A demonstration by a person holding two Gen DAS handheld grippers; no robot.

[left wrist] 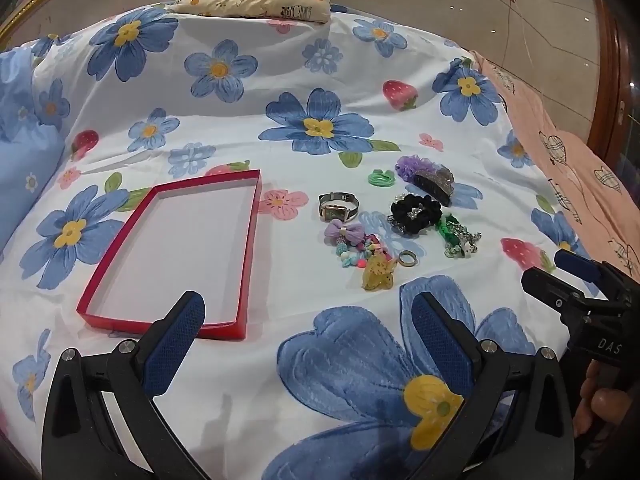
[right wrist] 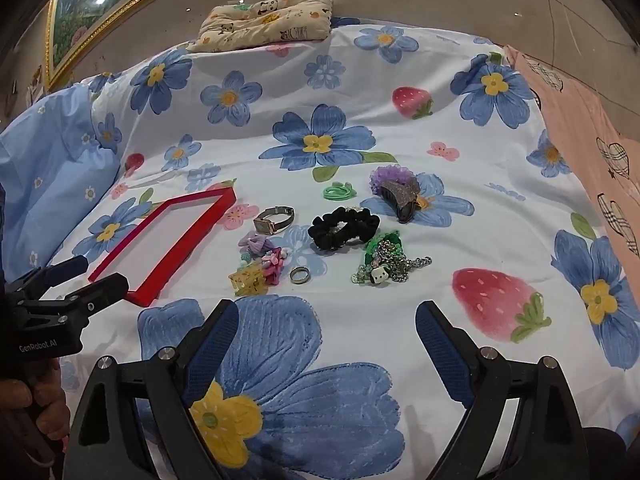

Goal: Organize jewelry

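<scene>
On the bed, the shallow red tray [left wrist: 176,256] lies toward the left edge, the jewelry pile mid-bed — stiff watch [left wrist: 338,207], soft black scrunchie [left wrist: 416,212], small slippery ring [left wrist: 408,258] best pinched across its rim — both left tongs [left wrist: 308,316] and right tongs [right wrist: 326,322] wide, empty.

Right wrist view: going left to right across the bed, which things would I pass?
Red tray → watch → ring → black scrunchie → dark hair claw clip.
</scene>
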